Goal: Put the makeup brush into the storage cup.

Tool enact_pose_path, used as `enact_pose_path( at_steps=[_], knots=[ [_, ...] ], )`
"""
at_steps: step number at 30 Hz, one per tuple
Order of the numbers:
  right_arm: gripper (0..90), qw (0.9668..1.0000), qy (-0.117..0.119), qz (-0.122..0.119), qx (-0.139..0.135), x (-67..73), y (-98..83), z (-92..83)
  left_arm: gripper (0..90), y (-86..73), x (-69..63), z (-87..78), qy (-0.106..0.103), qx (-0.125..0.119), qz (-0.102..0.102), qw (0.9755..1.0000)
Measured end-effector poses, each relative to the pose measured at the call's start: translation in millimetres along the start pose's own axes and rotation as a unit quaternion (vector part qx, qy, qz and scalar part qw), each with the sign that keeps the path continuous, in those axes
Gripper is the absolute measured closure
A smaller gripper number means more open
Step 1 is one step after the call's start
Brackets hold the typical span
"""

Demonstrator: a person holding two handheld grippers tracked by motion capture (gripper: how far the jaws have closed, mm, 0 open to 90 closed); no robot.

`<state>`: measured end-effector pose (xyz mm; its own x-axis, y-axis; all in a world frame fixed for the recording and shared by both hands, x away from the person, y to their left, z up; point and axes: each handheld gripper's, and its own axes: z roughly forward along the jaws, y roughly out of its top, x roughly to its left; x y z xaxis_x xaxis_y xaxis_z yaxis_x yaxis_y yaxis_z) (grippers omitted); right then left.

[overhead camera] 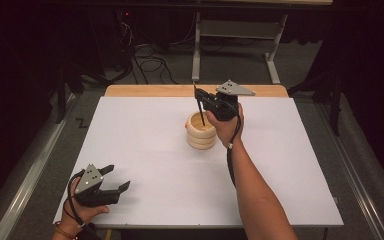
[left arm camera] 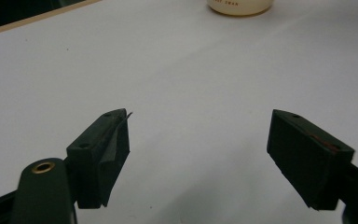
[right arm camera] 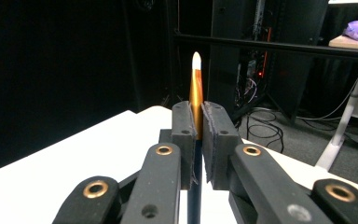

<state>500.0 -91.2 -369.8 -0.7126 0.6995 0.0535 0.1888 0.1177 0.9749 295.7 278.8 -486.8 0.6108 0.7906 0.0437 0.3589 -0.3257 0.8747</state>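
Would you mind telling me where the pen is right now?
In the high view the pen stands upright in the right hand-held gripper, its lower end inside the stacked wooden rings mid-table.

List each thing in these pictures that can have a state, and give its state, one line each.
Left claw: open, holding nothing, low over the table's near left corner.
Right claw: shut on the pen, above the holder.
Pen: gripped upright, lower end dipping into the holder.
Holder: upright at mid-table.
Table: covered by a white sheet.
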Motion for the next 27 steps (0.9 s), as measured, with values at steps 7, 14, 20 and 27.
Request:
enact_pose_path(
  at_steps=[7,14,20,27],
  knots=[
    [85.6,0.9999,0.003,0.007,0.006,-2.8,-10.9,1.5,21.7,-0.1,0.0,-0.1,0.001,0.000,0.000,1.0000],
    [85.6,0.9999,0.000,0.005,0.013,-3.8,-17.4,0.4,21.7,-0.3,0.2,-0.6,0.002,0.000,0.000,1.0000],
    [85.6,0.9999,0.001,0.008,0.015,-3.9,-21.1,-1.9,21.7,-0.1,-0.1,-0.4,0.002,0.001,0.001,1.0000],
    [85.5,0.9997,0.003,0.006,0.023,-4.6,-27.6,-3.8,21.7,-0.1,-0.3,-0.4,0.002,0.002,0.002,1.0000]
  ],
)
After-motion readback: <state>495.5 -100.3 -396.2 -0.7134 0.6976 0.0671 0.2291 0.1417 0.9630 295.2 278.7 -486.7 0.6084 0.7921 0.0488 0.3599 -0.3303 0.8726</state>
